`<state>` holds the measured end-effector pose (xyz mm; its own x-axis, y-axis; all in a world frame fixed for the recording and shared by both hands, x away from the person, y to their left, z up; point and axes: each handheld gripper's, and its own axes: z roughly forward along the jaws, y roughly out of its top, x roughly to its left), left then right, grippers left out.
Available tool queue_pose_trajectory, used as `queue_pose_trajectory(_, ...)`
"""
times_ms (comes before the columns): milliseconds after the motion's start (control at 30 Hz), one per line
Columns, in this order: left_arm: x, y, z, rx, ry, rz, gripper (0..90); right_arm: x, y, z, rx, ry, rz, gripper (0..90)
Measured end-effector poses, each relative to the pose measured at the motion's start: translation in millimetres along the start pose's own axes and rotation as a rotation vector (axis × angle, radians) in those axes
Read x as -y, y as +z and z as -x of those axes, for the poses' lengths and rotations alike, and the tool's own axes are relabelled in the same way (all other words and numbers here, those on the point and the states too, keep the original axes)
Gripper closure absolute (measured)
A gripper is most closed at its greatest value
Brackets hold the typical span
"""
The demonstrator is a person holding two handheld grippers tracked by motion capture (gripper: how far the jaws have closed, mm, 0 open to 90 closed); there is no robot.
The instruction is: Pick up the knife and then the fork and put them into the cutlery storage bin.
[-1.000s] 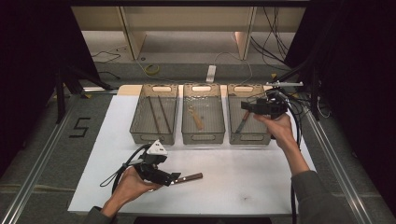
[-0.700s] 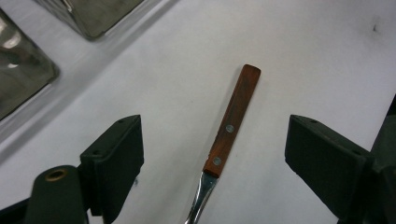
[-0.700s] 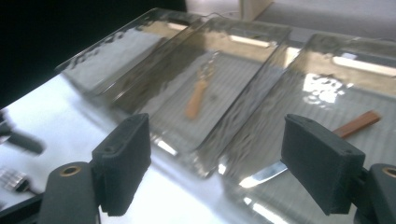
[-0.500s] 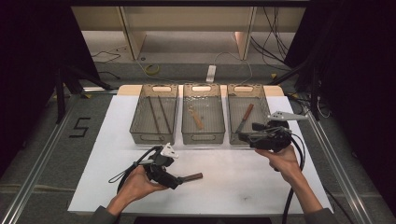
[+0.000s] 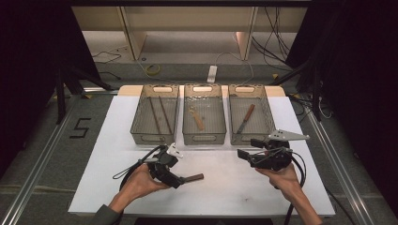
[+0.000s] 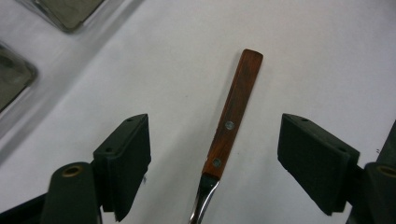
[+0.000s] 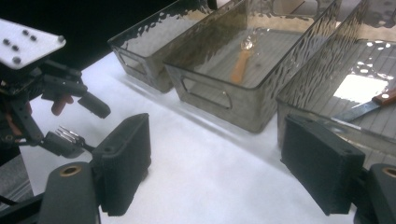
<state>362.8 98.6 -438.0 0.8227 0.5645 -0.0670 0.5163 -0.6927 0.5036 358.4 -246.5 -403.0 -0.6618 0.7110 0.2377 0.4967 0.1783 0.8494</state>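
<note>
My left gripper sits low over the white table, its jaws spread wide though they have just been closing a little, and the fork lies flat between them with neither pad touching it. In the left gripper view I see its brown wooden handle with two rivets running away from me and the steel neck coming back toward the gripper; in the right gripper view the tines poke out beside that gripper's jaws. Taking the fork as my mark, the hand holding the left gripper is just on its near-left side. My right gripper hangs well to the right of the fork, above the table, jaws spread and nothing between them, pointing back toward the fork. Beyond the fork stand three clear bins in a row: the left bin with two dark sticks, nearest the fork; the middle bin with a wooden-handled utensil; and the right bin, farthest from it, holding a knife.
</note>
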Motion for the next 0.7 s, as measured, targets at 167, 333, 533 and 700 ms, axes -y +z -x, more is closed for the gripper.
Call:
queue_pose_trajectory(167,-2.8,3.7,-1.2,0.018,0.004,-0.041,29.3,10.0,1.5,-3.8,-0.015,0.001,-0.011,24.2)
queue_pose_trajectory(333,-5.0,7.1,-3.3,0.017,0.013,-0.072,32.2,15.0,0.4,-7.8,-0.024,-0.005,-0.010,23.0)
queue_pose_trajectory(533,-9.1,11.4,-2.6,0.013,0.036,-0.109,37.3,19.1,-4.1,-11.0,-0.031,-0.002,0.004,23.1)
queue_pose_trajectory(700,-9.9,14.9,-1.6,0.023,0.060,-0.133,43.4,22.8,-5.5,-13.6,-0.040,0.000,-0.005,23.1)
